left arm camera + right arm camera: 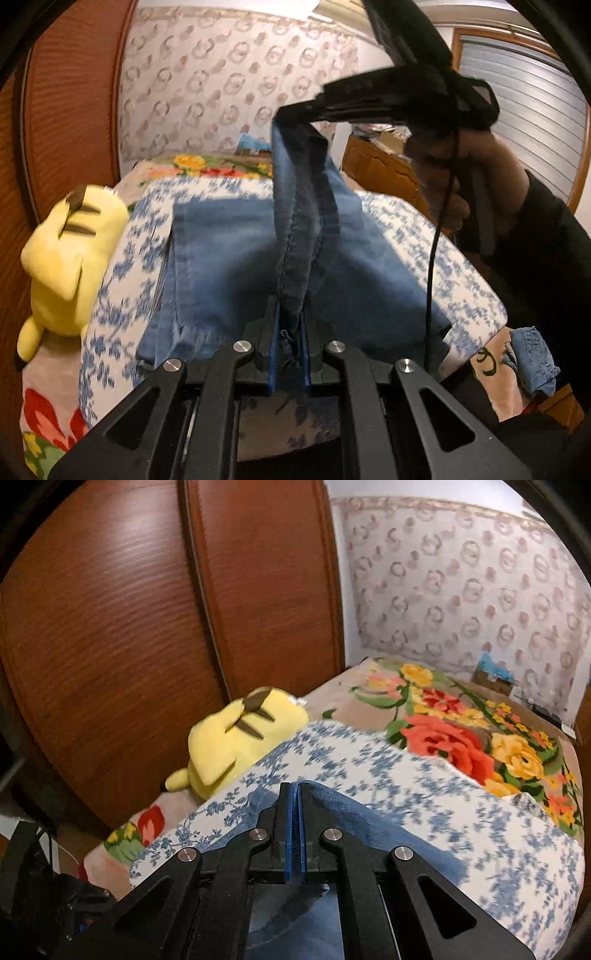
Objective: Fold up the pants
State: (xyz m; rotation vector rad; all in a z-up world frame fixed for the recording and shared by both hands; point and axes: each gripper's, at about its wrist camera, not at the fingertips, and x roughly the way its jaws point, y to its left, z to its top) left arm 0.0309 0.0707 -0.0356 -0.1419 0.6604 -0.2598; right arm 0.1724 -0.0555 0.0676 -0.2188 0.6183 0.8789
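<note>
Gripping the same seamed edge of the blue pants (221, 240) at two points, you have both tools closed down on denim. Your left gripper (289, 325) has its jaws pressed together on the hem, with only the thickness of the cloth between the blue pads. From there the edge rises as a taut, stitched ridge to your right gripper (291, 114), which sits higher and pinches the top of that strip — your hand (461, 177) wraps its handle, a black cable hanging beside it.

In the right wrist view your right gripper (295, 794) shows its blue pads nearly touching, and denim spills away on both sides of the fingers and beneath them.

The rest of the pants lie spread flat on the blue-and-white floral sheet (424, 243), well below the lifted edge. That sheet covers part of a bright flowered blanket (461, 734) on the bed. A yellow plush toy (70, 254) lies just beside the sheet's left edge, against the wooden wardrobe doors (147, 609). A small crumpled blue cloth (532, 362) sits off the sheet's right corner — apart from the pants.
</note>
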